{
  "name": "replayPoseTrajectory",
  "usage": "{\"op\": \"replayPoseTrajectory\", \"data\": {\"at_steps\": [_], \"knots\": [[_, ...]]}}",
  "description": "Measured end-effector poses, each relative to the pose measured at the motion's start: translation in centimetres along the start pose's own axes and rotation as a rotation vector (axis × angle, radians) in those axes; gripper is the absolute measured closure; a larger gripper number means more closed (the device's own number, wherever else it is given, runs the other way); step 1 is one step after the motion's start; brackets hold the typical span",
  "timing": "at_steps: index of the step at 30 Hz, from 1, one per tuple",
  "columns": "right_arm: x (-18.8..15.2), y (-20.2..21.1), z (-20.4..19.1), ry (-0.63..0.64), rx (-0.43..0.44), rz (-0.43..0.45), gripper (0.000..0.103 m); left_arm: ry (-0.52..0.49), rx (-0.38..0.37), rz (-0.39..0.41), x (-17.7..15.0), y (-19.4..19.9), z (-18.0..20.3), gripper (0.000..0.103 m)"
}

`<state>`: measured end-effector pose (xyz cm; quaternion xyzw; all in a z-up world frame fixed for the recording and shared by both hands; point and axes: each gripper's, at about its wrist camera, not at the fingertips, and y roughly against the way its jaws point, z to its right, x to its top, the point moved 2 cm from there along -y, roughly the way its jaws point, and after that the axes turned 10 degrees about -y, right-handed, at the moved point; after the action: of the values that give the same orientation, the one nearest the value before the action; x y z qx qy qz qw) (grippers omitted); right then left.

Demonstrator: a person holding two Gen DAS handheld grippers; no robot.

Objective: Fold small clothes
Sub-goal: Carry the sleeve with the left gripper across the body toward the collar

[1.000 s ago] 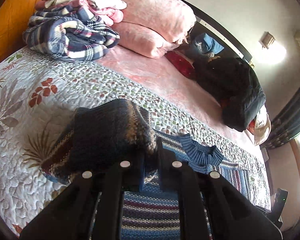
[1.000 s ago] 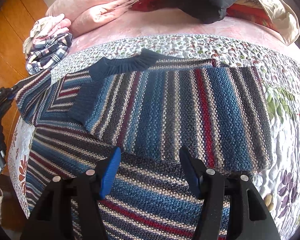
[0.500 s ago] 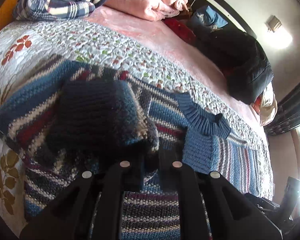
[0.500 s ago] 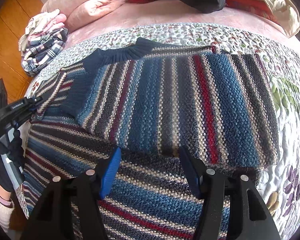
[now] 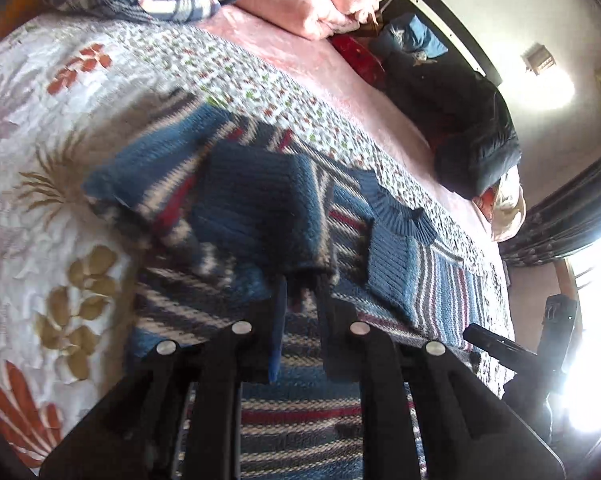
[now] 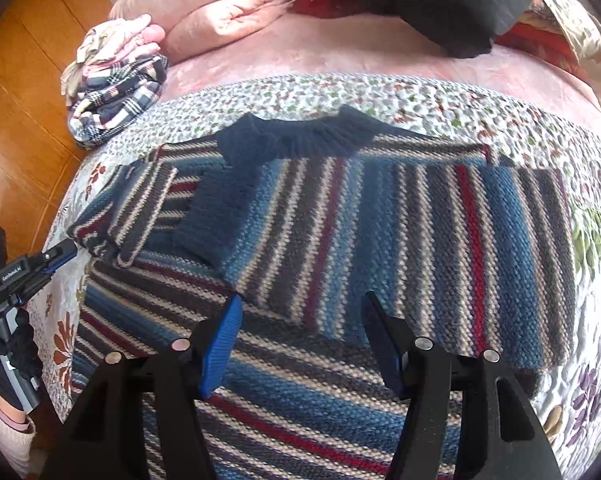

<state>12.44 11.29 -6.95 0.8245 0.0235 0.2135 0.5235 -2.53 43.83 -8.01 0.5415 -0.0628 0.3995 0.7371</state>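
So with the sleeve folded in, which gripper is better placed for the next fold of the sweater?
Probably the right gripper: it hovers open above the striped sweater, near its unfolded lower edge. The left gripper looks only narrowly parted right at the folded sleeve cuff, at the garment's side edge.

Knitted sweater (image 6: 340, 240): blue, grey, cream, red stripes, navy ribbed collar. Quilted bedspread (image 5: 60, 120): white, floral print. Folded plaid cloth (image 6: 116, 100): navy-white. My pads (image 6: 220, 344): blue.

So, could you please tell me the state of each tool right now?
Left tool: shut on the dark blue ribbed sleeve cuff of the striped knitted sweater.
Right tool: open, holding nothing.
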Motion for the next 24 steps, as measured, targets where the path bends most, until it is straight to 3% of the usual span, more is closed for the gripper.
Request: {"op": "replayPoseTrajectory", "data": {"at_steps": [4,6,9,13,20,24], "knots": [[0.9,-1.1,-3.9,0.025,0.042,-0.022,0.04,-0.043,0.128,0.023,3.0,0.0,-2.0,0.09],[1.1,-1.6,-5.9,0.052,0.046,-0.03,0.04,-0.041,0.193,-0.023,4.1,-1.7,-3.5,0.09],[1.3,-2.5,-8.1,0.085,0.044,-0.046,0.04,-0.039,0.233,-0.085,4.3,-4.3,-4.7,0.09],[1.3,-3.9,-9.9,0.1,0.056,-0.078,0.04,-0.104,0.293,-0.161,3.3,-7.3,-4.9,0.09],[1.8,-7.0,-13.3,0.09,0.117,-0.143,0.04,-0.09,0.255,-0.137,2.7,-7.7,-5.9,0.09],[2.4,-8.8,-15.6,0.078,0.165,-0.179,0.04,0.058,0.163,-0.053,2.9,-4.4,-7.0,0.088]]}}
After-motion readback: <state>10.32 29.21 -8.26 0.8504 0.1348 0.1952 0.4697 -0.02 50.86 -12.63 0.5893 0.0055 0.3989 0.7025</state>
